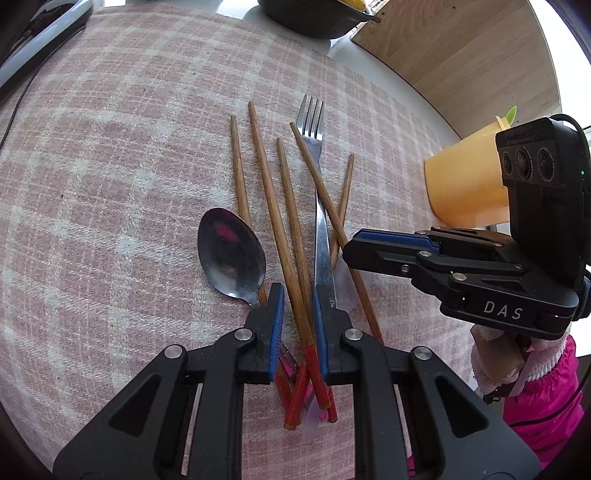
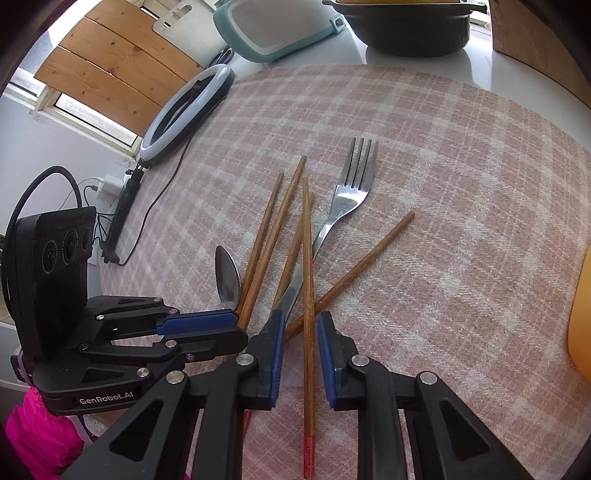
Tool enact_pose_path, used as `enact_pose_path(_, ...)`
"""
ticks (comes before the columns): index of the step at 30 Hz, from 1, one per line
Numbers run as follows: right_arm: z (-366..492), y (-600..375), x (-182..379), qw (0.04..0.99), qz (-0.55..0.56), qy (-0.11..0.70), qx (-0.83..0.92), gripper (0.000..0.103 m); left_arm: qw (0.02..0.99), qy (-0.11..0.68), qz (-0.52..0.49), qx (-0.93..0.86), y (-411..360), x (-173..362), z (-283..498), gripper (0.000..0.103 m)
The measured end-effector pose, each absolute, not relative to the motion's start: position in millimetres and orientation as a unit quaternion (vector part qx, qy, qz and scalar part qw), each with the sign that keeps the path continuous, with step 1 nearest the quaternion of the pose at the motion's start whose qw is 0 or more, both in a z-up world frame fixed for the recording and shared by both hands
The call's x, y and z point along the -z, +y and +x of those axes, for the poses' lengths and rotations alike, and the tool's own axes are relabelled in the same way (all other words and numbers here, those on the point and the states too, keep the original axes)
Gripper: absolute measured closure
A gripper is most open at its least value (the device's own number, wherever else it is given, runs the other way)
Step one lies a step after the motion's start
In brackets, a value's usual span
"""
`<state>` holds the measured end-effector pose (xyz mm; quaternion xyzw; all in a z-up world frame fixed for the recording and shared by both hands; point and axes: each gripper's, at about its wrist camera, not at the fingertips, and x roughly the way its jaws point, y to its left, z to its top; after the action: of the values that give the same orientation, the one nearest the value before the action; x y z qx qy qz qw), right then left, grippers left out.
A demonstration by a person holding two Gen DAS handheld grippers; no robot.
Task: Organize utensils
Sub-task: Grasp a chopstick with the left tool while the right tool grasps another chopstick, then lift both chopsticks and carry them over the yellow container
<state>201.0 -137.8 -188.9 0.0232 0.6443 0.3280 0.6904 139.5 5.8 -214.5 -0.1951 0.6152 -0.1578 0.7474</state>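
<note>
Several wooden chopsticks with red ends (image 1: 267,206) lie in a loose crossed pile on the pink checked cloth (image 1: 110,166) with a steel fork (image 1: 319,206) and a steel spoon (image 1: 231,253). My left gripper (image 1: 298,321) is open, its jaws straddling two chopsticks beside the fork handle. My right gripper (image 2: 301,354) is open around one chopstick (image 2: 307,295) that runs between its jaws without the pads touching it. The fork (image 2: 347,199) and spoon (image 2: 226,275) also show in the right wrist view. The right gripper (image 1: 424,254) shows from the side in the left wrist view, beside the pile.
An orange plastic cup (image 1: 465,181) lies on its side at the right. A black pot (image 2: 410,26) and a teal tray (image 2: 273,26) stand at the far edge. A ring light (image 2: 184,110) with cables lies at the far left.
</note>
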Motion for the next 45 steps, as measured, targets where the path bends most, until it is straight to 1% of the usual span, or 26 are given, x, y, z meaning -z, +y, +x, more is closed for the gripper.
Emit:
enact_pose_path(8,202,-134,190,0.687,0.018,0.647,-0.329,0.087,0.743,0.618,-0.208,0.153,8,221,145,0.089)
enact_pose_path(9,202,-134,190,0.687,0.016,0.647,-0.329,0.087,0.742,0.618,-0.208,0.153,8,222,145,0.092)
enact_pose_path(10,202,-132,191,0.687,0.014,0.648,-0.329,0.087,0.742,0.618,-0.208,0.154,8,222,146,0.092)
enact_pose_path(12,202,-131,192,0.686,0.010,0.649,-0.328,0.090,0.741,0.618,-0.211,0.154,9,223,147,0.095)
enact_pose_path(13,202,-130,192,0.686,0.008,0.650,-0.327,0.094,0.741,0.618,-0.212,0.154,9,224,148,0.095)
enact_pose_path(17,202,-130,194,0.685,0.006,0.652,-0.325,0.099,0.748,0.610,-0.213,0.151,9,224,149,0.096)
enact_pose_path(23,202,-132,194,0.688,0.012,0.650,-0.322,0.099,0.751,0.603,-0.223,0.151,16,220,144,0.099)
enact_pose_path(29,200,-144,189,0.694,0.025,0.644,-0.320,0.099,0.760,0.597,-0.212,0.144,17,213,136,0.099)
enact_pose_path(35,196,-155,184,0.701,0.037,0.640,-0.313,0.099,0.763,0.583,-0.234,0.154,21,205,126,0.099)
enact_pose_path(45,179,-179,145,0.737,0.047,0.600,-0.308,0.099,0.788,0.541,-0.246,0.162,28,167,111,0.099)
